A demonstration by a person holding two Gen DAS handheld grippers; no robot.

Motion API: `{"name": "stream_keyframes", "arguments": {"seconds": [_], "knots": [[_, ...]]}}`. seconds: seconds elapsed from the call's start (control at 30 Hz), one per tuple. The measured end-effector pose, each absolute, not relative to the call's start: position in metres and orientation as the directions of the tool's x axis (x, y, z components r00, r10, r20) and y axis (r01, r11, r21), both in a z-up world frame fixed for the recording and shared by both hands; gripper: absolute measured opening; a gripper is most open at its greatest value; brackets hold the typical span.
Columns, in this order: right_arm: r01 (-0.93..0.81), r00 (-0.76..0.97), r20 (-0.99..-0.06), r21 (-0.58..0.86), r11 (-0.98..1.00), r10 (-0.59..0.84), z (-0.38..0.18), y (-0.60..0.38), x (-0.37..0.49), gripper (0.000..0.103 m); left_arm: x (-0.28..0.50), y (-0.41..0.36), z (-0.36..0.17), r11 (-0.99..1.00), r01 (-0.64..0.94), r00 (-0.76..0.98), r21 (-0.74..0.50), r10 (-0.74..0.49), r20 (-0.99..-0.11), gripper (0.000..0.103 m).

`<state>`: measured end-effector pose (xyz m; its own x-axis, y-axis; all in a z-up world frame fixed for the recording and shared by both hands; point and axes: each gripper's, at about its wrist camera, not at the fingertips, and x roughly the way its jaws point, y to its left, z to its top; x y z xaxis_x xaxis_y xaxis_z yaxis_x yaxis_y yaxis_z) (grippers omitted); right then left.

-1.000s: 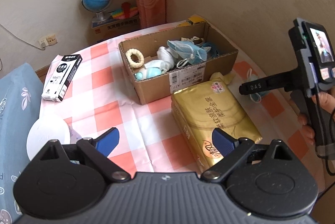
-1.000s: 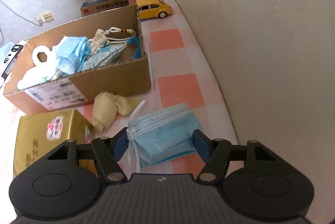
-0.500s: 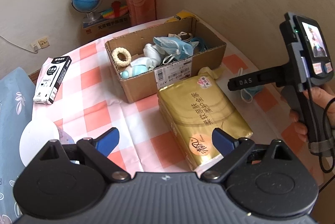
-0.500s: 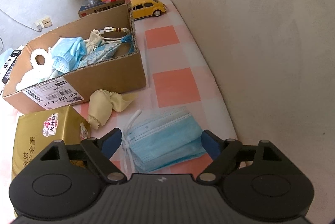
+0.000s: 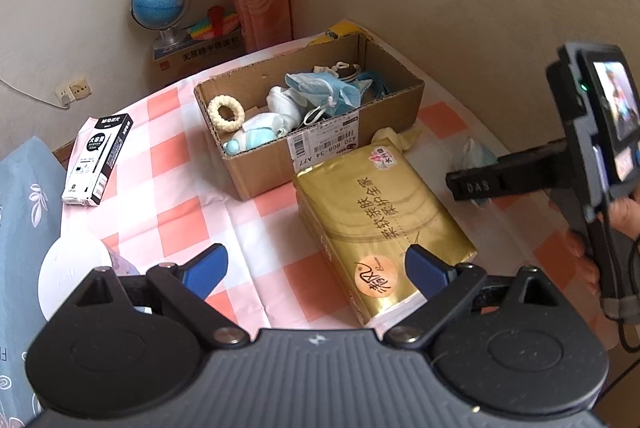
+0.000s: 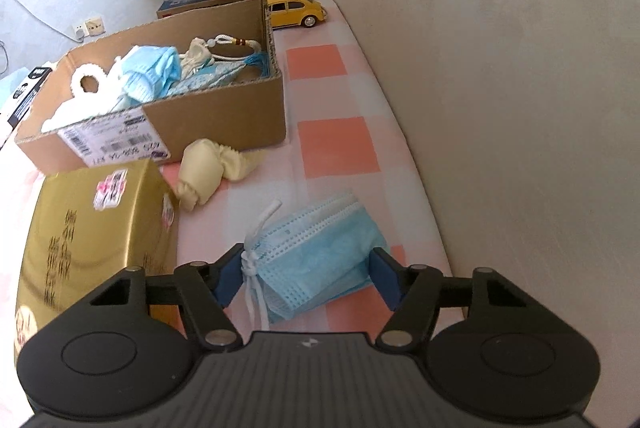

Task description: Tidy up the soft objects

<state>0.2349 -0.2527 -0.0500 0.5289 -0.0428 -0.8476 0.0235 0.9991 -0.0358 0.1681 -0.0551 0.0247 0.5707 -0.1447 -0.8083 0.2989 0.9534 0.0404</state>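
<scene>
1. My right tongs [image 6: 306,278] sit low in the centre of the right wrist view, and their jaws have just been closing in on the folded blue face mask [image 6: 320,260]. The mask lies between them on the checked tablecloth [image 6: 340,144], and each blue pad is right at one of its ends. I cannot tell whether they press on it yet.
2. My left tongs [image 5: 316,266] stand wide open at the bottom of the left wrist view with nothing between the pads. The right pad is over the near corner of the gold tissue pack [image 5: 380,216].
3. The cardboard box [image 6: 224,120], upper left in the right wrist view, already holds blue masks, a cream ring and a tasselled cord.
4. A cream cloth pouch [image 6: 208,172] lies on the cloth, touching the front of the box, just beside the tissue pack.
5. A yellow toy car [image 6: 296,8] stands behind the box, near the top centre.
</scene>
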Motion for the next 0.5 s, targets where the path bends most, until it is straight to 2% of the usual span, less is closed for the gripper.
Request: {"name": "stream_keyframes", "arguments": {"seconds": [0.37,0.43,0.5], "knots": [[0.025,0.54,-0.841,0.0,1.0,-0.013,-0.047,-0.255,0.199,0.073,0.185,-0.069,0.036,0.923,0.385,0.547,0.019,-0.211,-0.81,0.095],[0.025,0.551,-0.834,0.003,1.0,-0.011,-0.044,-0.256,0.195,0.081,0.193,-0.078,0.041,0.908,0.419,0.532,0.014,-0.233,-0.814,0.095],[0.021,0.568,-0.823,0.02,1.0,0.004,-0.04,-0.258,0.189,0.084,0.203,-0.089,0.047,0.895,0.446,0.527,0.016,-0.248,-0.813,0.095]]}}
